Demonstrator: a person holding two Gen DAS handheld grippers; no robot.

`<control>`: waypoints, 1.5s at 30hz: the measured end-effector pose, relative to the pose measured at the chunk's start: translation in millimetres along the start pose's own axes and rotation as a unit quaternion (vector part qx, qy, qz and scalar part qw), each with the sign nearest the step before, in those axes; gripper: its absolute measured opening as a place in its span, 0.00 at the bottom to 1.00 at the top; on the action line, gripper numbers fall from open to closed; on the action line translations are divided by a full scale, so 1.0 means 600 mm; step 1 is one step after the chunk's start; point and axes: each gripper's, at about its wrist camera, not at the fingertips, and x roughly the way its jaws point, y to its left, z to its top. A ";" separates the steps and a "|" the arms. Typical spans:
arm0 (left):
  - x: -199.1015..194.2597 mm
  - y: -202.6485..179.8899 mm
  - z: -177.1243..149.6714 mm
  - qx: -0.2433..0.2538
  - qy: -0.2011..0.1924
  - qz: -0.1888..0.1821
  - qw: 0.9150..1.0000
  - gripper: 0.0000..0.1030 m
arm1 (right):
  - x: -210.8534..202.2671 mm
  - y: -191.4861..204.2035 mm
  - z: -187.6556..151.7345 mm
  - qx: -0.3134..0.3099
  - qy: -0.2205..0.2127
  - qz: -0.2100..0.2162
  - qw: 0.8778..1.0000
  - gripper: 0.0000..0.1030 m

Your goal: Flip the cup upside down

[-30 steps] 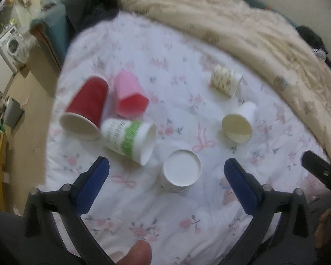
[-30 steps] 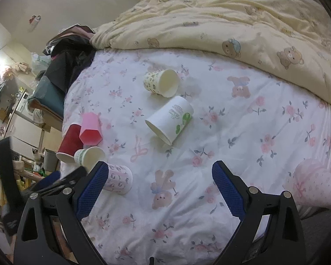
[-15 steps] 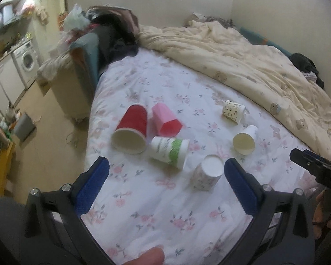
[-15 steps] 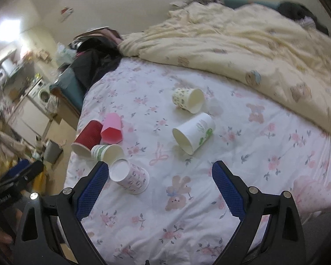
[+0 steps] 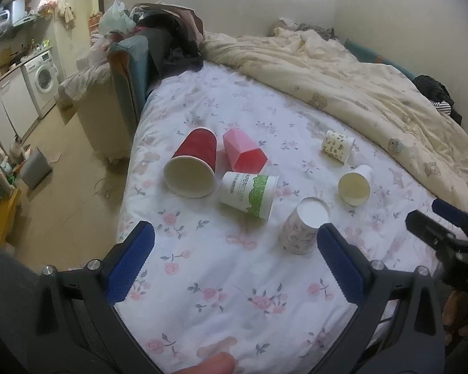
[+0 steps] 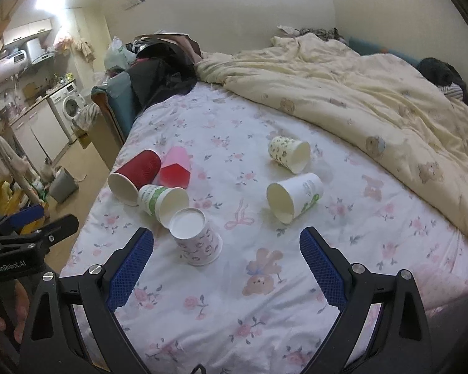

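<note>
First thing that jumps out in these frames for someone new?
Six paper cups scattered on the floral bedsheet: one patterned cup stands upside down nearest the grippers, the rest lie on their sides, a red cup and pink cup clustered at the left edge. Both the left gripper and right gripper hover open and empty.

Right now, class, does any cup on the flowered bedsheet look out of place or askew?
Five cups lie tipped on their sides: the red ribbed paper cup, pink faceted plastic cup, green-and-white paper cup, small cream patterned cup and plain white paper cup. The pink-printed paper cup stands inverted, slightly tilted.
</note>
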 end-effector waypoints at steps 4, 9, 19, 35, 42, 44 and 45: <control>0.001 -0.007 0.002 0.005 0.001 -0.003 1.000 1.00 | 0.006 0.002 -0.003 -0.004 0.008 -0.006 1.000 0.94; 0.002 -0.013 0.000 0.009 0.000 -0.002 1.000 1.00 | 0.010 0.001 -0.004 -0.003 0.004 -0.008 1.000 0.94; 0.002 -0.012 0.001 0.009 0.001 -0.001 1.000 1.00 | 0.003 -0.003 -0.003 0.006 0.000 -0.008 1.000 0.94; 0.001 -0.012 0.001 0.008 0.000 -0.003 1.000 1.00 | -0.001 -0.005 -0.003 0.011 -0.002 -0.005 1.000 0.94; 0.003 -0.014 0.002 0.008 0.007 -0.005 1.000 1.00 | -0.002 -0.005 -0.002 0.011 0.000 -0.008 1.000 0.94; 0.003 -0.015 0.002 0.004 0.009 -0.006 1.000 1.00 | -0.002 -0.005 -0.002 0.011 0.001 -0.007 1.000 0.94; 0.003 -0.016 0.002 0.003 0.010 -0.006 1.000 1.00 | -0.002 -0.005 -0.002 0.011 0.001 -0.007 1.000 0.94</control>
